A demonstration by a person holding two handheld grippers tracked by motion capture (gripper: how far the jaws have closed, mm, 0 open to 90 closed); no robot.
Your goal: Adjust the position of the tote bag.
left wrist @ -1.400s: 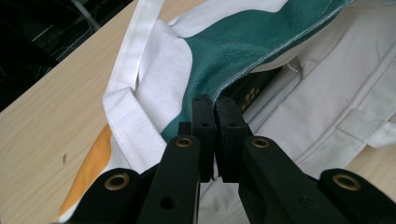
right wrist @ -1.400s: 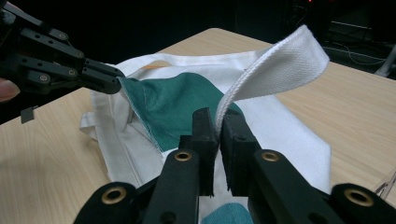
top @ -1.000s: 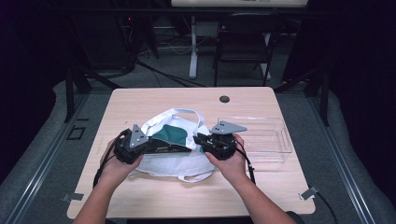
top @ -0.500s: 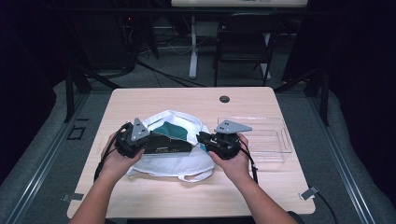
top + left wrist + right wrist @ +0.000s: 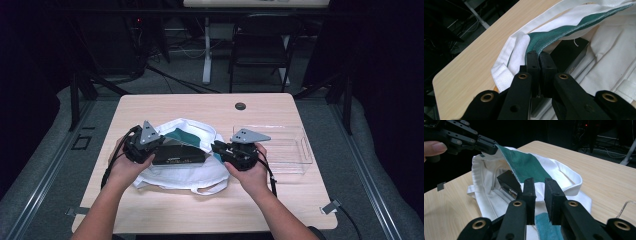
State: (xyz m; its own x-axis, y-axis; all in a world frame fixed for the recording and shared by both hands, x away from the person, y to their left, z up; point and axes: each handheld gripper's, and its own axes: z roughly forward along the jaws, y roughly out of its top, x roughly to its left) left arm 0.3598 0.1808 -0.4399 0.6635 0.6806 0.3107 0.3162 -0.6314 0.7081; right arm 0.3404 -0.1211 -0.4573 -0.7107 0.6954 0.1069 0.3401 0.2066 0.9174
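A white cloth bag (image 5: 182, 167) with a green band lies near the middle of the table (image 5: 200, 102), a bit toward the front edge. A black box (image 5: 180, 156) sits inside its open mouth. The bag is soft and floppy, so it will sag and fold. The best place to hold it is the thick sewn rim. The box looks stiff and may be a little heavy. The left gripper (image 5: 539, 58) has its jaws pressed together on the green rim. The right gripper (image 5: 539, 187) pinches the rim on the other side. Compared with a second ago, the mouth is pulled wider and more of the box shows. A clear plastic tray (image 5: 295, 150) sits by the right edge.
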